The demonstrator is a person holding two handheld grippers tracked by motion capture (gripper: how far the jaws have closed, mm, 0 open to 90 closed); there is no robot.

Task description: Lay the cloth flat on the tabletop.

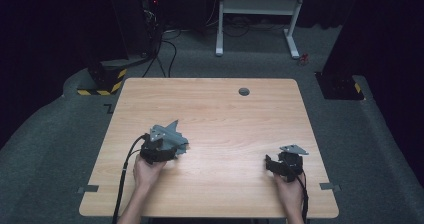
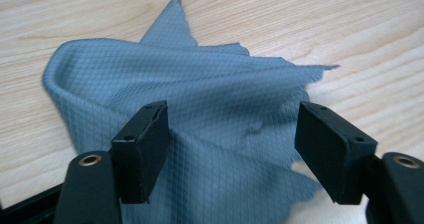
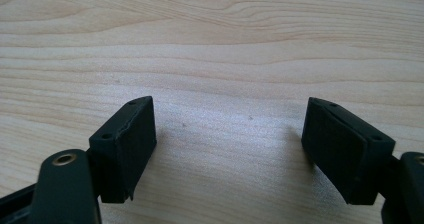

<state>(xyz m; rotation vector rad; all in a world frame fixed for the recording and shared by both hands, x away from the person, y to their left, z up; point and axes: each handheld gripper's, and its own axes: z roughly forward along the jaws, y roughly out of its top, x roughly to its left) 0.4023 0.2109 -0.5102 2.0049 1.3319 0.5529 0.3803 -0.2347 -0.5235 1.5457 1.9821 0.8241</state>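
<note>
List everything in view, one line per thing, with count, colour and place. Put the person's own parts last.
cloth: one, blue-grey, crumpled on the table's left half, under the left gripper's open jaws.
table: one, light wood, centre of the high view, bare under the right gripper.
grommet: one, grey, round, in the tabletop near its far edge.
desk frame: one, white, on the floor beyond the table.
striped block: one, black and yellow, on the floor past the table's far left corner.
left gripper: one, black, open, over the cloth.
right gripper: one, black, open, over bare wood.
hands: two, at the table's near edge, each holding a gripper.
</note>
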